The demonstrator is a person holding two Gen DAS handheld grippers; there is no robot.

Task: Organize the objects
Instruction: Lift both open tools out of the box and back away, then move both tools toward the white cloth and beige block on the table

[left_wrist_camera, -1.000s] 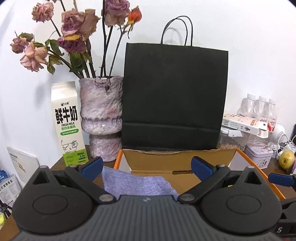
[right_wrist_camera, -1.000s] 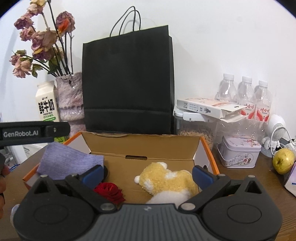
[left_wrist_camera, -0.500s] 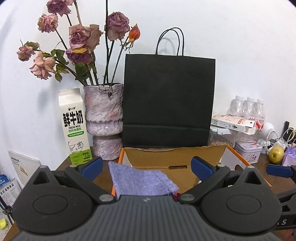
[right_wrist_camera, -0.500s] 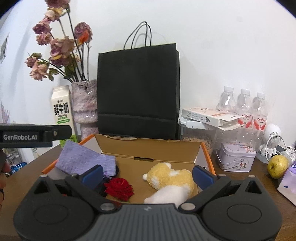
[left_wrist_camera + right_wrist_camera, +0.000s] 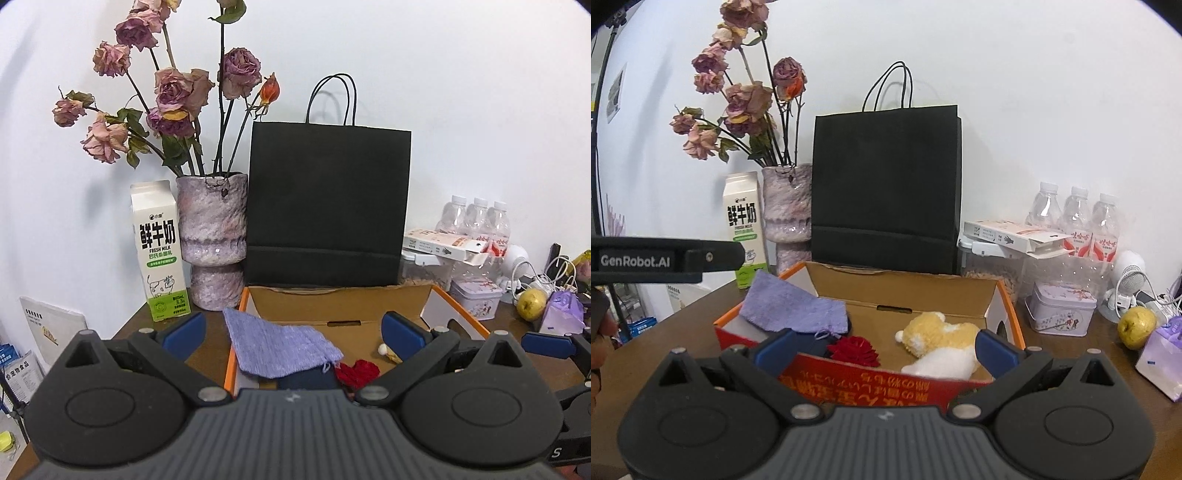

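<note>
Only the right wrist view shows the plush toy [image 5: 938, 332] whole in the box [image 5: 1004, 295].

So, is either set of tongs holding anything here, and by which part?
Nothing is held: the left tongs and right tongs both stand open above the box.

Ahead of the hand-held gripper, one open cardboard box [image 5: 1004, 306] is seen, and in it are counted one purple cloth [image 5: 790, 308], one red fabric rose [image 5: 854, 350] and one plush toy [image 5: 940, 341]. Behind the box are counted one black paper bag [image 5: 886, 184], one vase [image 5: 785, 206] and one milk carton [image 5: 743, 218]. To the right are counted three water bottles [image 5: 1078, 206], one tin [image 5: 1060, 308] and one yellow-green fruit [image 5: 1137, 326].
</note>
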